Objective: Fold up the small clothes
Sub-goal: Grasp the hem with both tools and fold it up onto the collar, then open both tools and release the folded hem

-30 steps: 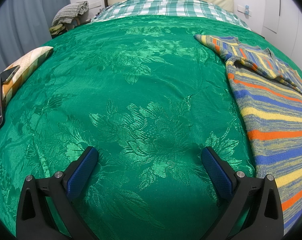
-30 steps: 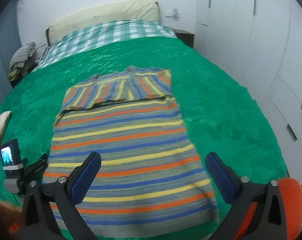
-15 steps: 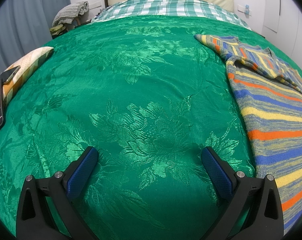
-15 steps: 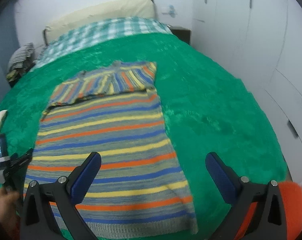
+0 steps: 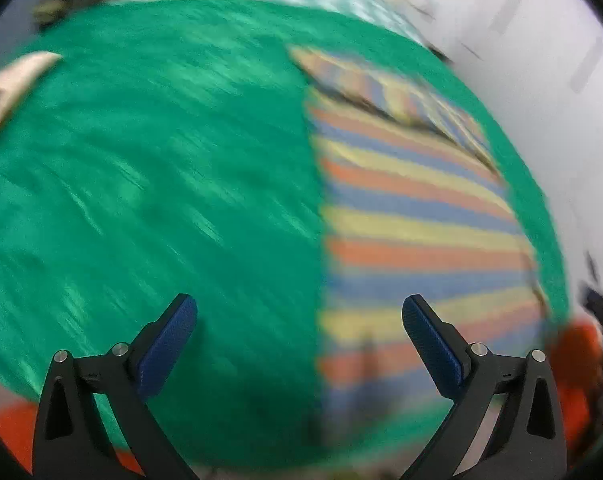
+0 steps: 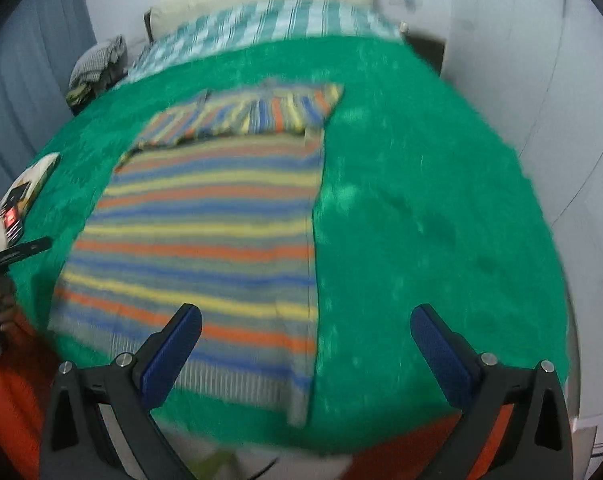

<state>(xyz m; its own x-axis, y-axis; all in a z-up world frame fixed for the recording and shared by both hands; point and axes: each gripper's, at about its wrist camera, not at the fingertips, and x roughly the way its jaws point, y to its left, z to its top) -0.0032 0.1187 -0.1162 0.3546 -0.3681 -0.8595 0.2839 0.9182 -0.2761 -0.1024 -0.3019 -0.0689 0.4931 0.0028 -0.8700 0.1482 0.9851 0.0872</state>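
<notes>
Our left claw (image 5: 299, 316) and right claw (image 6: 305, 326) both gape, holding nothing. The striped sweater (image 6: 205, 220) lies flat on the green bedspread (image 6: 421, 200); only our right view shows the phone (image 6: 13, 216).

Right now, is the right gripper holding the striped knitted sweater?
No: the right gripper is open and empty above the striped knitted sweater.

No legible text, label, brand, number or sign in either view. The phone (image 6: 12, 216) at the 9 o'clock edge of the right wrist view shows a lit red screen, but its characters are too small and blurred to read. The left wrist view is blurred throughout.
</notes>
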